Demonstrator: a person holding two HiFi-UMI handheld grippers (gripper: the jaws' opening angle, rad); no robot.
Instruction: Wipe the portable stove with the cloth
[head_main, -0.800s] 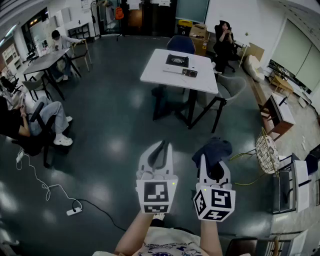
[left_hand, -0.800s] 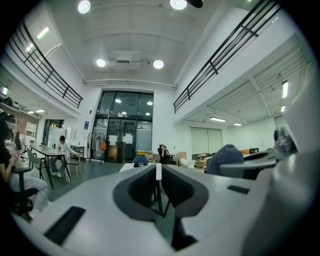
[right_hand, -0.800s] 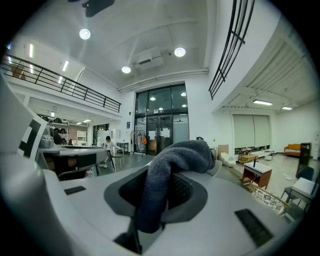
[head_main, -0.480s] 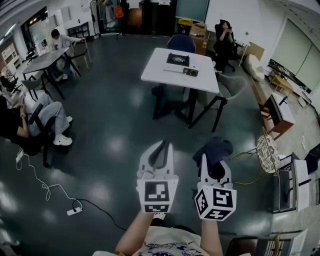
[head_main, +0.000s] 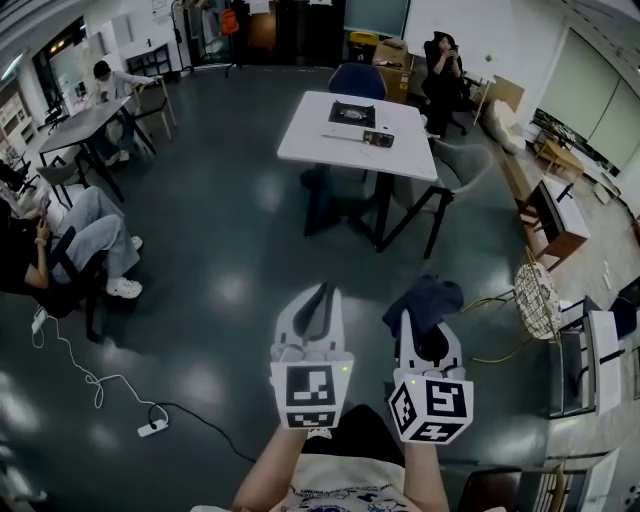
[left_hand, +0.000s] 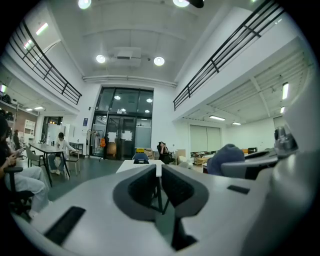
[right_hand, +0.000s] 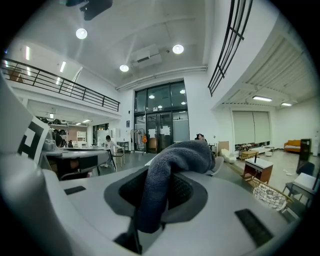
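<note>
Dark glossy floor (head_main: 200, 250) fills most of the head view, and both grippers hang over it on the near side of the white tabletop (head_main: 320, 140), well apart from it.

On my feed the right gripper (head_main: 428, 335) has its jaws clamped on the cloth (head_main: 425, 300). This dark blue fabric is pinched low between the pads, with the rest bunched up and flopping over the jaw tips toward the tabletop. The left gripper (head_main: 318, 300) sits just beside it, jaws pressed together with nothing between them. Both point ahead at the tabletop, roughly level and parallel, with marker cubes facing up. I see two bare forearms (head_main: 275, 470) entering from the bottom edge behind them.

Farther out, the portable stove (head_main: 353, 113) lies flat on the far half of the tabletop, a black square. A smaller dark device (head_main: 378, 140) lies on the side nearer the grippers. A wire basket (head_main: 535, 300) stands on the floor to the right of the tabletop, nearer me.
</note>
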